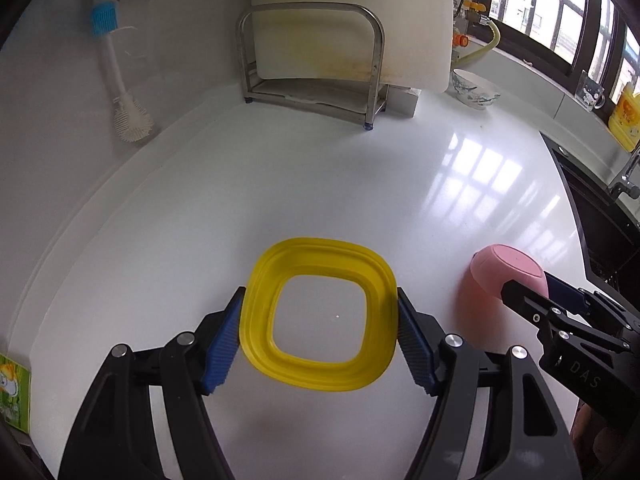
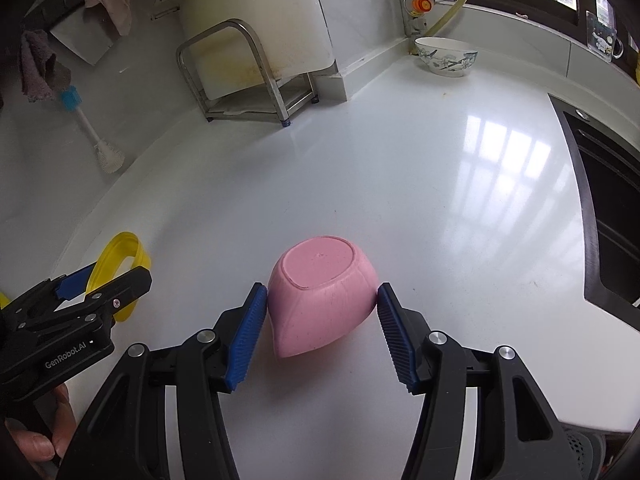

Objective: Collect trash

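The left gripper pinches a yellow square ring, a frame-like plastic lid rim, with both blue pads pressed against its opposite edges; the white countertop shows through its open middle. The right gripper clamps an upturned pink bowl, base facing the camera, one pad on each side of it. From the left wrist view the pink bowl sits at about three o'clock of the ring, near but apart. At twelve o'clock stands a steel rack holding a white cutting board. A patterned ceramic bowl sits at one o'clock, a bottle brush at ten o'clock, seemingly against the wall. A dark sink lies at three o'clock.
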`<act>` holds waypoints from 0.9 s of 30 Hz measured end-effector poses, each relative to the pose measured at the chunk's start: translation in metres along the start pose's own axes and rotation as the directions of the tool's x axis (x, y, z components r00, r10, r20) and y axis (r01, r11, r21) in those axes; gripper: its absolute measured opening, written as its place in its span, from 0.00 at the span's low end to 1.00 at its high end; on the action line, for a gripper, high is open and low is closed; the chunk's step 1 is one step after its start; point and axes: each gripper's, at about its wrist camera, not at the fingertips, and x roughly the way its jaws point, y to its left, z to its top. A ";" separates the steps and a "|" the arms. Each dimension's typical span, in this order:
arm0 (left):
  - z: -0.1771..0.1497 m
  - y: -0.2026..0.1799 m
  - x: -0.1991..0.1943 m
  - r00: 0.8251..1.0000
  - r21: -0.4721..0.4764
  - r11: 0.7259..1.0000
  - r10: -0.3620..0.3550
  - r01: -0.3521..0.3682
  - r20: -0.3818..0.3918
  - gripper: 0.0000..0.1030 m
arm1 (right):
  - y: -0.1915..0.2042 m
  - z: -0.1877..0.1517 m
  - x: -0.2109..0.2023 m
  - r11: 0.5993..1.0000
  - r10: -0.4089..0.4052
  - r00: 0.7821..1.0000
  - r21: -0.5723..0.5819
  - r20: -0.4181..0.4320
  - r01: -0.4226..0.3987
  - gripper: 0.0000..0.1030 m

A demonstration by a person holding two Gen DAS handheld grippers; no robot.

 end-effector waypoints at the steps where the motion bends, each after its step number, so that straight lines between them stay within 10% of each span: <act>1: -0.002 0.000 -0.004 1.000 -0.009 1.000 0.001 -0.001 -0.002 0.66 | -0.001 -0.001 -0.003 1.000 0.009 1.000 0.000 -0.001 -0.009 0.53; 27: -0.036 -0.037 -0.070 1.000 -0.071 0.997 0.020 -0.019 0.006 0.66 | -0.016 -0.026 -0.059 0.992 0.108 0.994 -0.060 0.012 -0.107 0.51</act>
